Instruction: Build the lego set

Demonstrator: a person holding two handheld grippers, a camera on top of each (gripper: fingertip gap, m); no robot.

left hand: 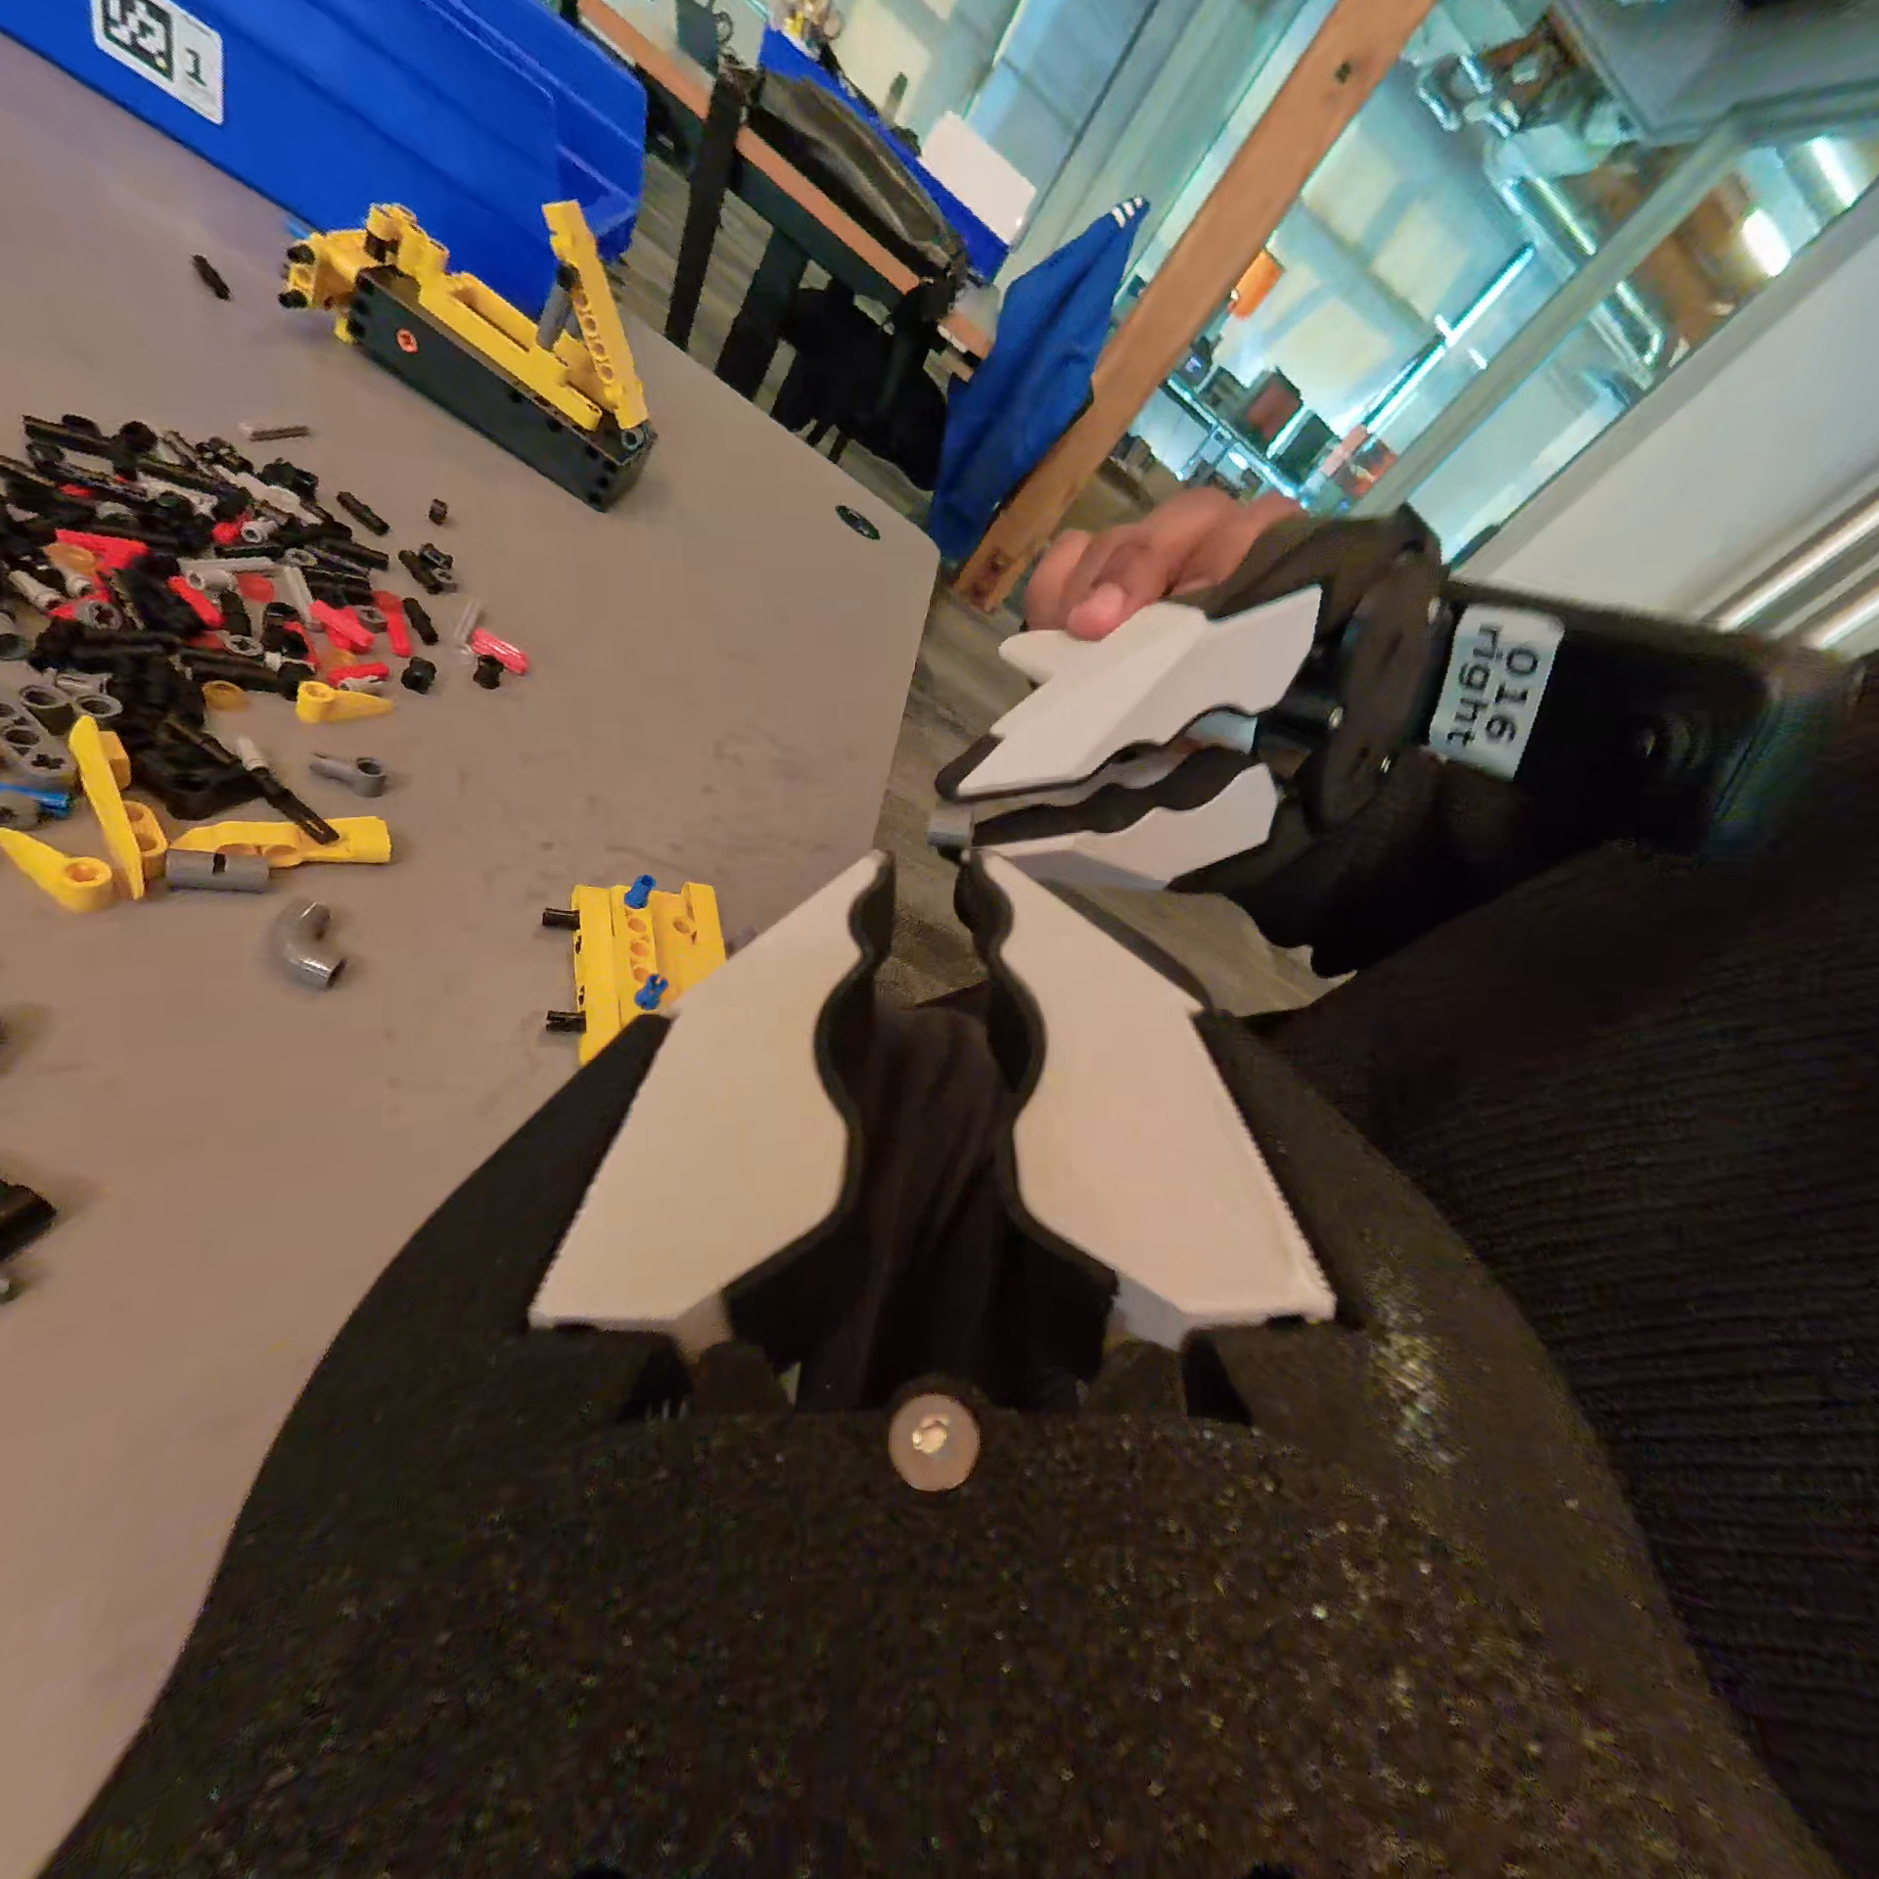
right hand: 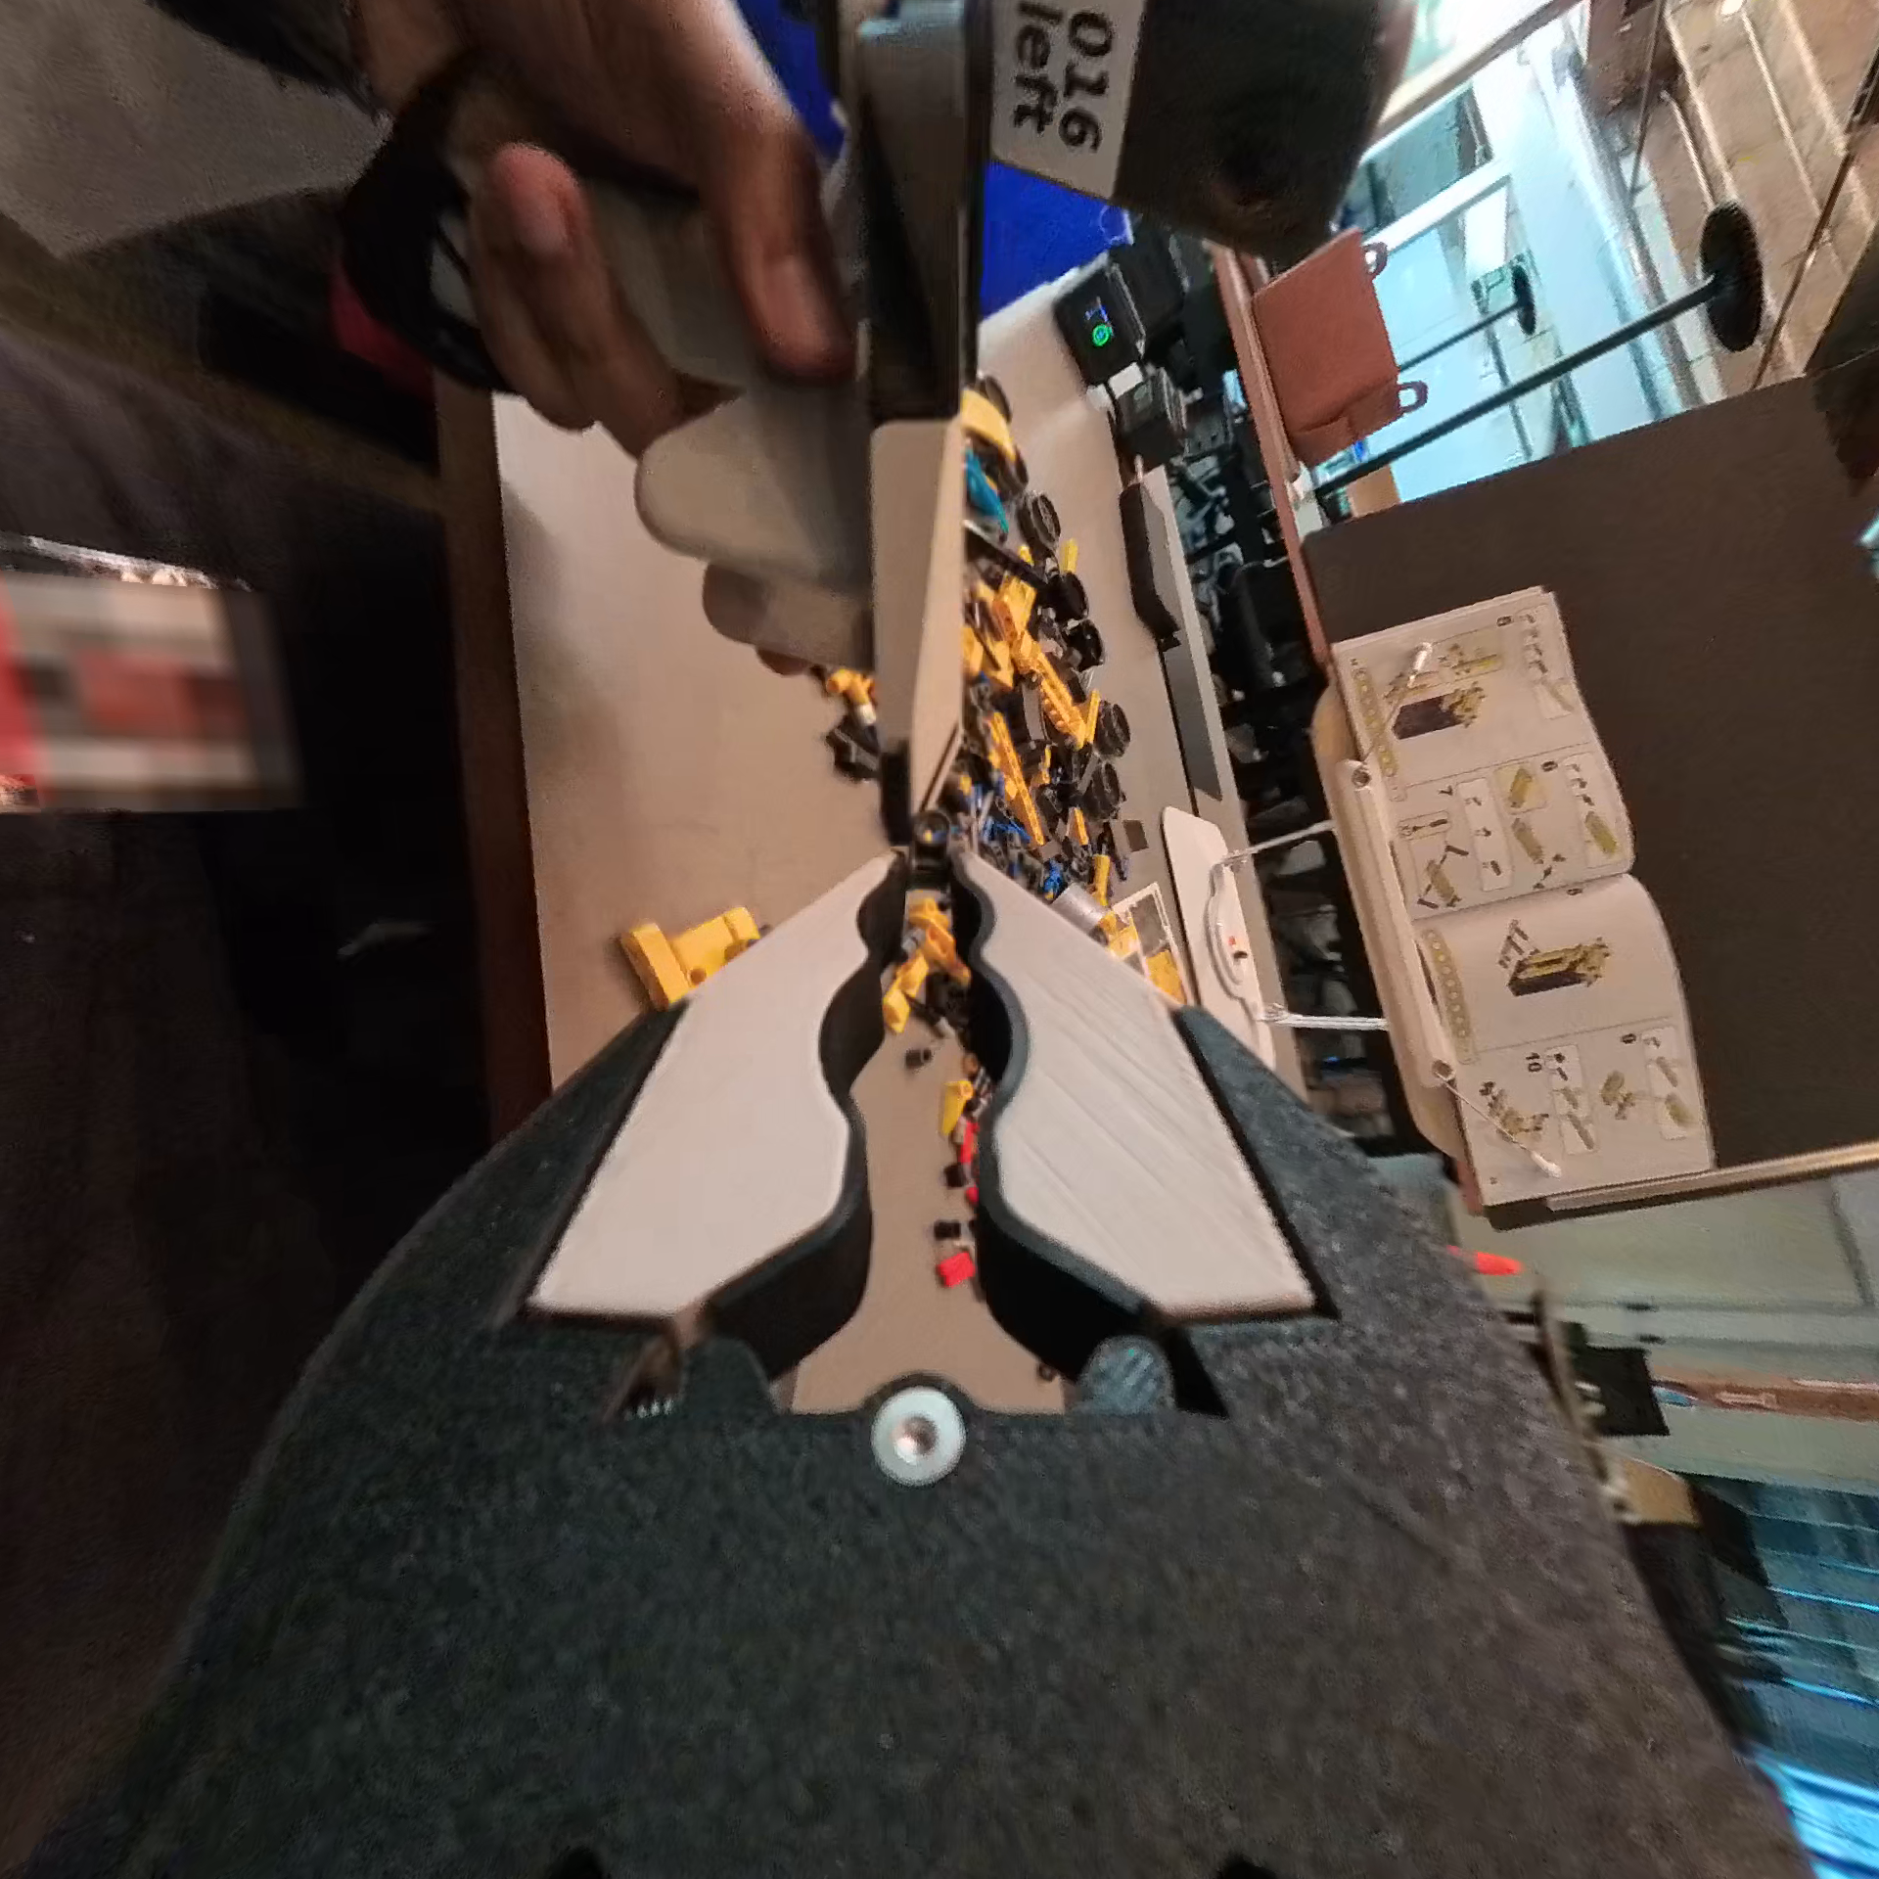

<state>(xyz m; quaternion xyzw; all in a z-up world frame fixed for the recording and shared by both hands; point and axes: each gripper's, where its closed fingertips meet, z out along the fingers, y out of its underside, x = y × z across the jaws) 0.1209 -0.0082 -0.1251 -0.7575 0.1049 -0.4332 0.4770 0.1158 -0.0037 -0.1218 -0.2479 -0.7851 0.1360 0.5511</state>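
- The left hand-held gripper, at the centre of the left wrist view, has its white fingers narrowed to a slim gap at the tips; nothing shows between them, and they sit just past the desk's edge above dark clothing.
- The right hand-held gripper comes in from the right of that frame, its tips almost meeting the left one's. It pinches a small grey piece at its tip. A hand rests on its upper finger.
- A white label with printed characters sits on the right gripper's black body; the left one carries a like label, seen at the top of the right wrist view.
- In the right wrist view the right gripper's tips stand close together; whether the piece lies between them there, I cannot tell.
- Just left of the left gripper, a small yellow assembly with blue pins lies on the grey desk.
- Farther left is a heap of loose black, red, grey and yellow building pieces.
- In the upper left stand a yellow-and-black built model and a blue bin bearing a square marker tag.
- At the right of the right wrist view, an open instruction booklet stands propped up.
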